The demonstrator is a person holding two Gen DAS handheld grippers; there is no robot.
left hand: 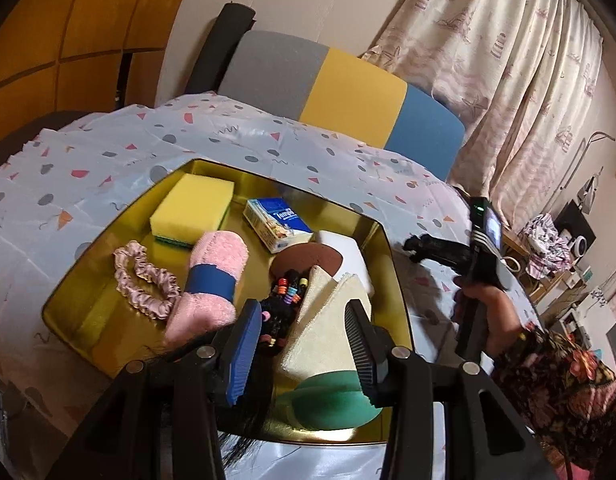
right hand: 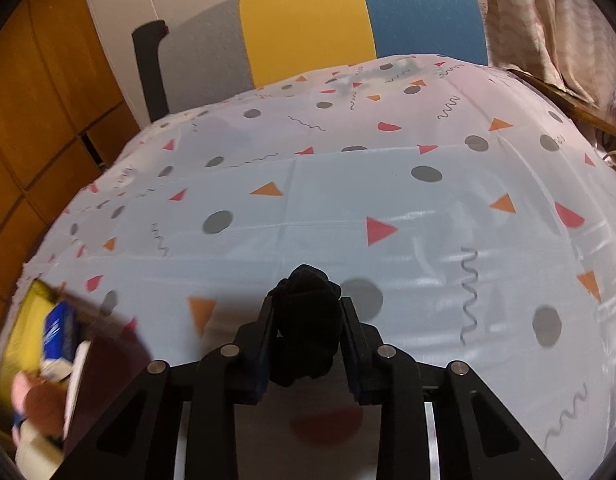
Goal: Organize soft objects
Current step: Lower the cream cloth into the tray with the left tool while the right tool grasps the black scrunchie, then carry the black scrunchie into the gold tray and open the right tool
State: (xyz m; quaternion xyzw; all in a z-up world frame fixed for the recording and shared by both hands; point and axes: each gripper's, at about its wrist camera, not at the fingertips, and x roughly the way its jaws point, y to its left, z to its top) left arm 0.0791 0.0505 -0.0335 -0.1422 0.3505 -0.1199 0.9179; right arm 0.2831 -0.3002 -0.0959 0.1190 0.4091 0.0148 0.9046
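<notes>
A gold tin tray (left hand: 392,264) on the patterned tablecloth holds soft things: a yellow sponge (left hand: 192,206), a pink scrunchie (left hand: 146,284), a pink rolled towel with a blue band (left hand: 212,284), a tissue pack (left hand: 278,224), a brown puff (left hand: 308,260), a black beaded hair piece (left hand: 284,304), a cream cloth (left hand: 328,320) and a green sponge (left hand: 332,400). My left gripper (left hand: 304,344) is open above the tray's near side. My right gripper (right hand: 308,332) is shut on a black soft bundle (right hand: 306,320) above the cloth, right of the tray (right hand: 26,304); it also shows in the left wrist view (left hand: 412,246).
The tablecloth (right hand: 348,200) covers the table. A grey, yellow and blue chair back (left hand: 348,92) stands behind it. A curtain (left hand: 508,60) hangs at the right, a wooden cabinet (left hand: 48,40) at the left. Cluttered shelves (left hand: 568,248) are far right.
</notes>
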